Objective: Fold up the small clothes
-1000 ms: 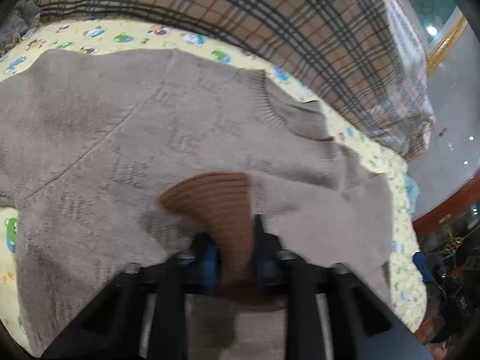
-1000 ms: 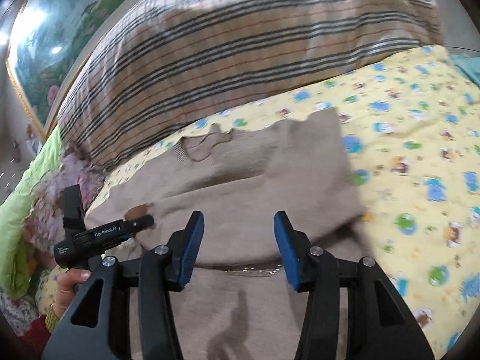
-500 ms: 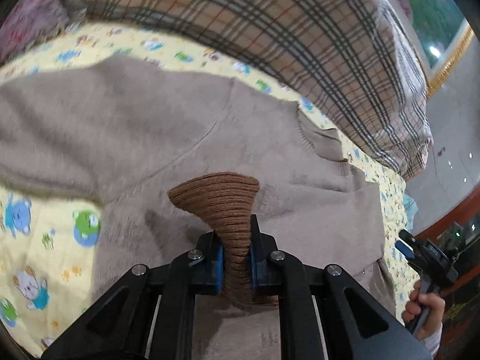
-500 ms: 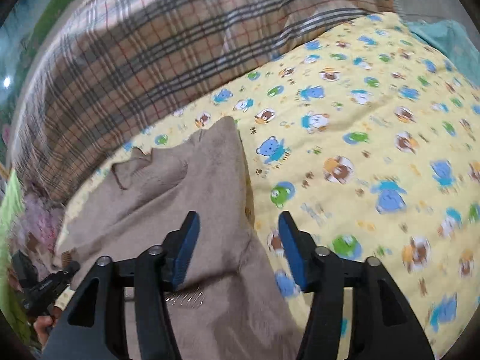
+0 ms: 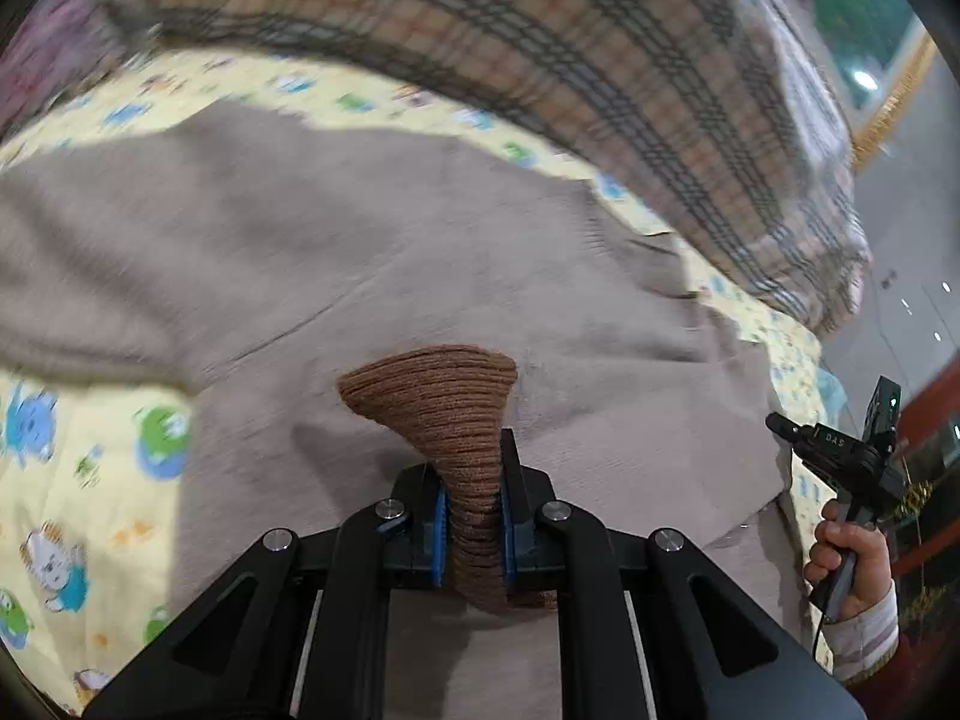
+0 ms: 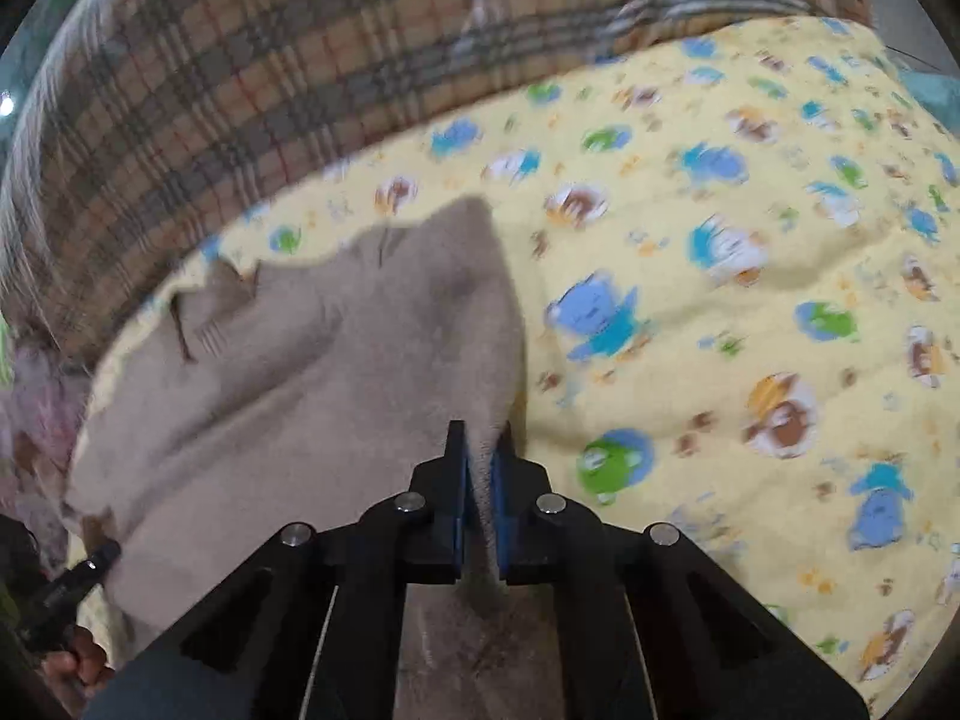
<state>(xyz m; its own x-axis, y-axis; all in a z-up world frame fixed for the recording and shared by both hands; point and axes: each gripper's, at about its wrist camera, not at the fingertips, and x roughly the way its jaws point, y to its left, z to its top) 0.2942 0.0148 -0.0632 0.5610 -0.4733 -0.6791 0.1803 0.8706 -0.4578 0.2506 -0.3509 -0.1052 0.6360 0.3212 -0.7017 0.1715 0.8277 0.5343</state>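
Note:
A small taupe knit sweater (image 5: 384,252) lies spread on the yellow cartoon-print sheet (image 5: 78,480). My left gripper (image 5: 471,480) is shut on the sweater's brown ribbed cuff (image 5: 438,402), which fans out above the jaws. In the right wrist view the same sweater (image 6: 312,372) lies to the left, neckline at the far side. My right gripper (image 6: 478,456) is shut on the sweater's right edge, where it meets the sheet (image 6: 750,300). The right gripper also shows in the left wrist view (image 5: 840,456), hand-held at the far right.
A plaid quilt (image 5: 540,60) is bunched along the far side of the bed; it also shows in the right wrist view (image 6: 240,60). Pink patterned fabric (image 6: 36,408) lies at the left edge. The other gripper's tip (image 6: 66,582) shows at lower left.
My right gripper swung right to the sweater's edge and closed from open onto it. My left gripper kept hold of the brown cuff and shifted, showing more sheet at its left.

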